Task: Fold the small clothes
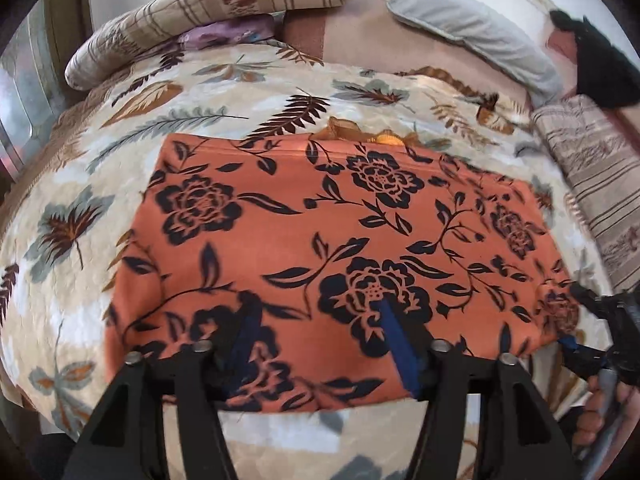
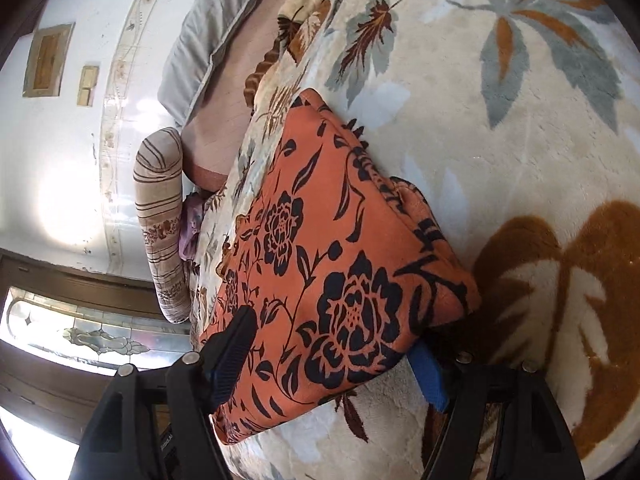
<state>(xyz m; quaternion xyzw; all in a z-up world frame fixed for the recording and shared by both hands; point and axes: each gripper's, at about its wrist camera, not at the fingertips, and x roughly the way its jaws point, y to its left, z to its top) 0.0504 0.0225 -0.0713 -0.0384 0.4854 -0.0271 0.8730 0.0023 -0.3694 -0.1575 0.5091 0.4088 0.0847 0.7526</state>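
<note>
Jaws of left gripper (image 1: 316, 332) stand apart above near edge of orange floral garment (image 1: 320, 216), pads clear of cloth, nothing held. Right gripper (image 2: 332, 356) jaws wide, straddling garment's near right corner; grip not confirmed. Garment lies folded flat on leaf-pattern blanket (image 1: 224, 96), striped bolster (image 1: 596, 184) at right.

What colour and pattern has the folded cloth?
Orange cloth with black flowers and leaves; left wrist view shows it best.

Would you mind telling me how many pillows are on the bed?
3: a grey pillow at the far side, a striped bolster far left, another striped bolster at right. Others may be hidden.
</note>
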